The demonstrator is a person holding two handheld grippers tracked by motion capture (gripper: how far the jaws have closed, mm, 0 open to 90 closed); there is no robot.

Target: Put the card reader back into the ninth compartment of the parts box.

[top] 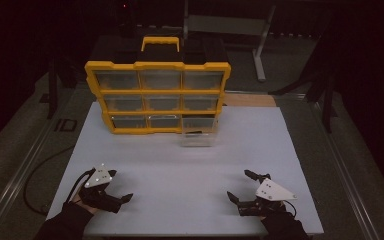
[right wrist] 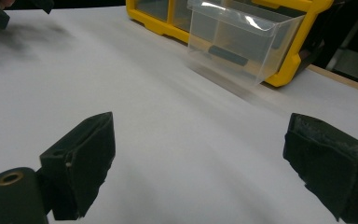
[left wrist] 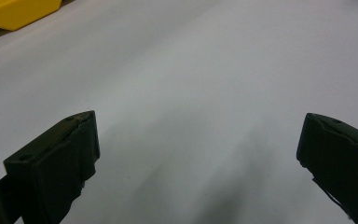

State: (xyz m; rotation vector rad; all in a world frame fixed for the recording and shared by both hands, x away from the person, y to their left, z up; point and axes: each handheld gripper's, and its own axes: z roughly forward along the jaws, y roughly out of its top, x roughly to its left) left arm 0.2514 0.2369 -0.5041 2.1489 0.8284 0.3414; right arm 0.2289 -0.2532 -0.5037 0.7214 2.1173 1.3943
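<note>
**Both grippers waiting wide open, one drawer pulled out of the organiser**

A yellow organiser [top: 157, 97] with three rows of three clear drawers is standing upright at the far side of the white bench [top: 180, 165]. The clear drawer [top: 198, 134] at the bottom right is sticking well out of its slot, resting on the bench in front of the frame; in the right gripper view [right wrist: 242, 44] a small dark item is lying inside it, too blurred to identify.

The left gripper [top: 119, 187] is sitting low over the near left part of the bench, its jaws standing wide apart with nothing between them. The right gripper [top: 240, 185] is sitting at the near right, also spread wide and holding nothing. Both are well apart from the drawer. In the left gripper view, a corner of the organiser [left wrist: 14, 14] is showing at the top left, beyond bare bench surface.
</note>
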